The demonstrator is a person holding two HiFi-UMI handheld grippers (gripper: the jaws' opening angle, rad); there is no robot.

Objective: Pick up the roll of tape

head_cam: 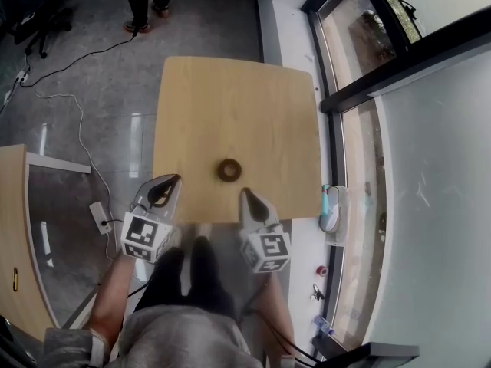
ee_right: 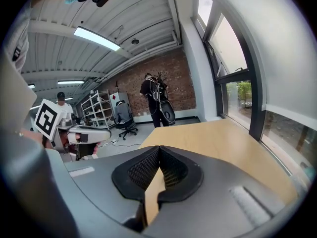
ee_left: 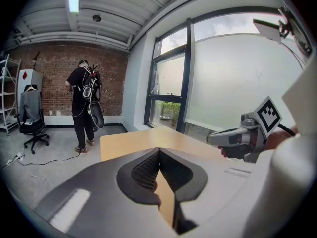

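The roll of tape (head_cam: 229,169), a small dark brown ring, lies flat on the light wooden table (head_cam: 230,106) near its front edge. My left gripper (head_cam: 172,179) hovers at the table's front left edge, left of the roll, jaws shut and empty. Just below and right of the roll, my right gripper (head_cam: 245,193) is also shut and empty. In the left gripper view the jaws (ee_left: 159,150) meet at the tips, with the right gripper (ee_left: 234,137) off to the side. The right gripper view shows closed jaws (ee_right: 158,148) over the table (ee_right: 223,143). Neither gripper view shows the roll.
A person (head_cam: 146,2) stands on the floor beyond the table's far end. An office chair (head_cam: 38,21) and cables (head_cam: 77,113) are at the far left. Another desk (head_cam: 15,228) is at the left. A window frame (head_cam: 337,159) and a sill with small items (head_cam: 334,209) run along the right.
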